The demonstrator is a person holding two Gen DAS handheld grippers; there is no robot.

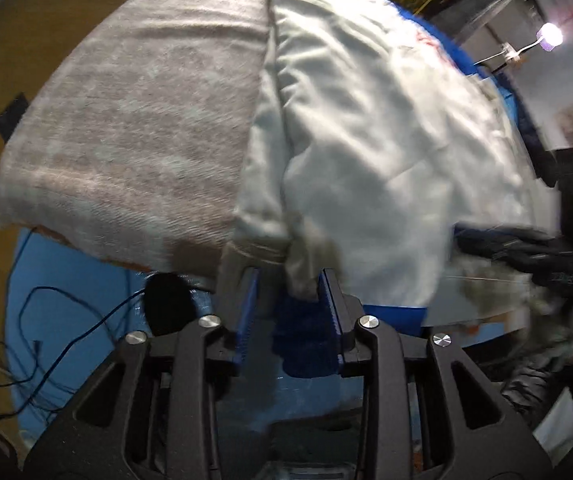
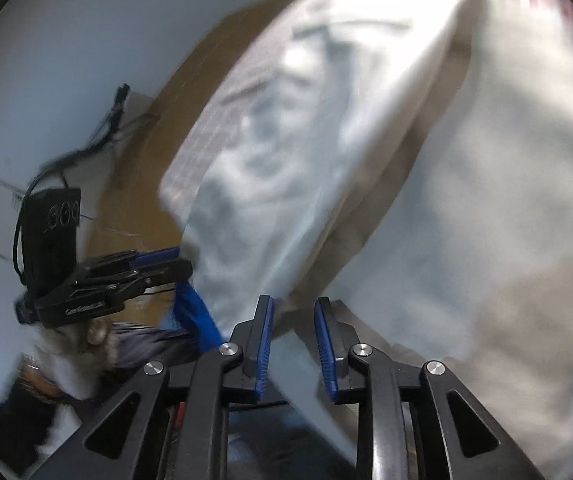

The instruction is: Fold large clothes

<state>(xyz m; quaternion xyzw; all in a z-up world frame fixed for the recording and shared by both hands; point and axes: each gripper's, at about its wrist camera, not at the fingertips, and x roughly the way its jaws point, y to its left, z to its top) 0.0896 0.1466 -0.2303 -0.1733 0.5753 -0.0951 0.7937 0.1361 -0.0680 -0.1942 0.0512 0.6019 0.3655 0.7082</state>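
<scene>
Grey blanket [image 1: 134, 128] under pale garment [image 1: 366, 140]; left gripper [image 1: 290, 280] and right gripper [image 2: 294, 312] narrow around its folds.

Counted in the two views:
- Two grippers: left gripper [image 1: 288, 280], right gripper [image 2: 294, 312].
- One pale garment [image 1: 366, 140].
- One grey blanket [image 1: 134, 128].
- One blue cover [image 1: 390, 312].
- One lit lamp [image 1: 549, 35].
- Several dark cables [image 1: 46, 312]; their exact number cannot be told.
</scene>
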